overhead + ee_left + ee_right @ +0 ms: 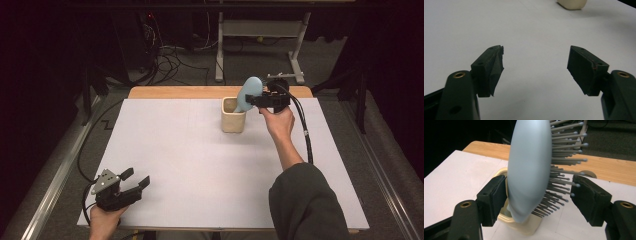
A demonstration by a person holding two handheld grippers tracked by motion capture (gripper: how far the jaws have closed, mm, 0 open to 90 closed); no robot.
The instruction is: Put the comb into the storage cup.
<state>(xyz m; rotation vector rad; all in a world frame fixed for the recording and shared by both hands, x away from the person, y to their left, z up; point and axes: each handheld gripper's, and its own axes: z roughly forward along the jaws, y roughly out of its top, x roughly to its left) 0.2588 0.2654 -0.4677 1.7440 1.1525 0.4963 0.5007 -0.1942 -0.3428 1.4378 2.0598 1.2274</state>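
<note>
A pale blue hairbrush (250, 90) stands head-up in a cream cup (233, 122) at the back middle of the white sheet (190, 160). My right gripper (255, 96) is level with the brush head, held from the right. In the right gripper view, its jaws sit wide apart on either side of the brush (529, 170): one against the smooth back, the other at the bristle tips, with the cup (524, 228) below. My left gripper (137, 177) rests open at the front left corner, with nothing between its jaws (536, 60). The cup (572, 3) lies far ahead of it.
A wooden table edge (200, 92) runs behind the sheet. The right gripper's black cable (305, 130) trails down the right side. A metal stand (260, 30) and loose cables (165, 60) are on the floor beyond the table.
</note>
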